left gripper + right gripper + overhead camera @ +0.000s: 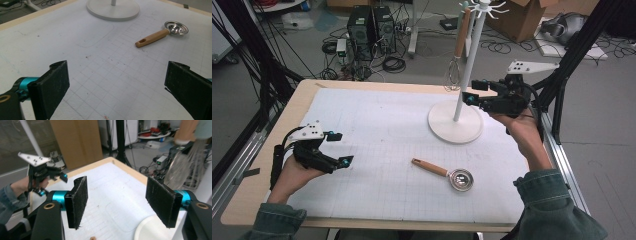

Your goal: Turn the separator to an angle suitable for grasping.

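A small metal scoop with a wooden handle (447, 174) lies flat on the white grid mat (377, 130), right of centre. In the left gripper view the scoop (162, 34) is ahead and to the right. A white hook stand (462, 75) rises from its round base (455, 125) at the back right, and a wooden-handled whisk (458, 47) hangs from it. My left gripper (343, 148) is open near the mat's left side, holding nothing. My right gripper (472, 91) is open beside the stand's pole, just right of the whisk wires (178, 168).
The mat covers a wooden table (307, 90). Past the far edge, computer towers (371, 27), cables and cardboard boxes (527, 17) sit on the floor. Black frame legs (572, 55) stand at the right. In the right gripper view the other hand's gripper (41, 173) is far off.
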A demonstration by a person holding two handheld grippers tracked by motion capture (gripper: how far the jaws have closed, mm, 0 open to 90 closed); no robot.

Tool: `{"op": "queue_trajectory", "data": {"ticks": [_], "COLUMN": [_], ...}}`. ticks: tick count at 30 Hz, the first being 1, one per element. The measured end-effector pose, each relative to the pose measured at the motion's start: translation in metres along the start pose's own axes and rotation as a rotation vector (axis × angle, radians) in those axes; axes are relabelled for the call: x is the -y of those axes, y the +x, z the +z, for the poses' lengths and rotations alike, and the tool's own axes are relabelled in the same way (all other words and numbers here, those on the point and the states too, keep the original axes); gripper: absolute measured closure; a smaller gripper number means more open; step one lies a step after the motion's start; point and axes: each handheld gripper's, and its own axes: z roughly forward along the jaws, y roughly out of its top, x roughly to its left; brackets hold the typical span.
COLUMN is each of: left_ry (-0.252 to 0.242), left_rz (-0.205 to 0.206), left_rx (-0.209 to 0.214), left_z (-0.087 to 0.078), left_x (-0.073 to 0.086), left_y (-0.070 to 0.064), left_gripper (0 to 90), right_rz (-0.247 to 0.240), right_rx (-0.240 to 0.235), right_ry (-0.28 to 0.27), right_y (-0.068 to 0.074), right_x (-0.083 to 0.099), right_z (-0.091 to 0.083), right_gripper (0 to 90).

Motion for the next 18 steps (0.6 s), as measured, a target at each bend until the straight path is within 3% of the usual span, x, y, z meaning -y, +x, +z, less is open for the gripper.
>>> {"op": "queue_trajectory", "data": {"ticks": [8, 11, 18], "left_ry": [0.006, 0.019, 0.023], "left_rz": [-0.010, 0.003, -0.005], "left_rx": [-0.003, 0.001, -0.007], "left_z": [0.005, 0.007, 0.013], "left_x": [0.001, 0.001, 0.003], "left_y": [-0.001, -0.002, -0.002], "left_gripper": [6.2, 6.2, 6.2], "right_rz": [-0.020, -0.012, -0.015], "right_rx": [-0.020, -0.032, -0.025], "right_ry": [0.055, 0.056, 0.087], "right_y": [0.010, 0.014, 0.018], "right_x": [0.029, 0.043, 0.073], "right_z": [0.007, 0.008, 0.010], "right_gripper": [30.3, 30.3, 30.0]}}
